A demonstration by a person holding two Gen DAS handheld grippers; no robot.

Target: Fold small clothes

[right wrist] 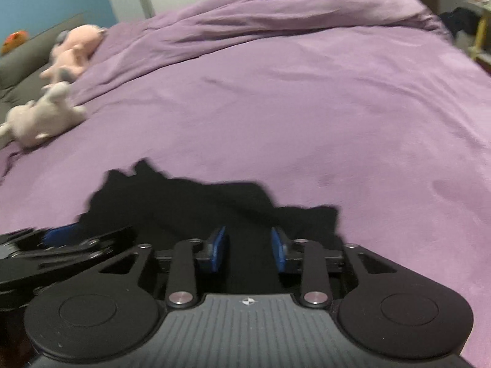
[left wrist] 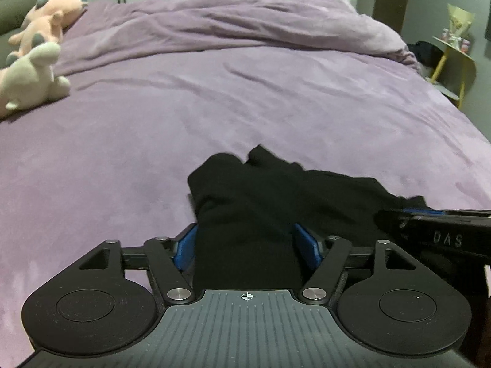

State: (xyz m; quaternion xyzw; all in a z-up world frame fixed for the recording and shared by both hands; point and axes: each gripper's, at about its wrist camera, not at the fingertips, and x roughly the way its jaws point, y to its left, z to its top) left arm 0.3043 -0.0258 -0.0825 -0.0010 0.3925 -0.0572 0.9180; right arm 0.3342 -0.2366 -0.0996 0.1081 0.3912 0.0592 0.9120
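A small black garment (left wrist: 264,196) lies bunched on the purple bedspread (left wrist: 214,101). My left gripper (left wrist: 247,245) has its blue pads wide apart with a thick bunch of the black cloth between them. My right gripper (right wrist: 249,250) is over the garment's (right wrist: 190,202) right part, pads open with black cloth between and beneath them. The right gripper also shows at the right edge of the left wrist view (left wrist: 435,230), and the left gripper at the left edge of the right wrist view (right wrist: 61,245). The right wrist view is blurred.
Pink and white plush toys (left wrist: 33,70) lie at the bed's left side. A rumpled purple duvet (left wrist: 245,21) is piled at the far end. A yellow side table (left wrist: 454,58) stands to the right of the bed.
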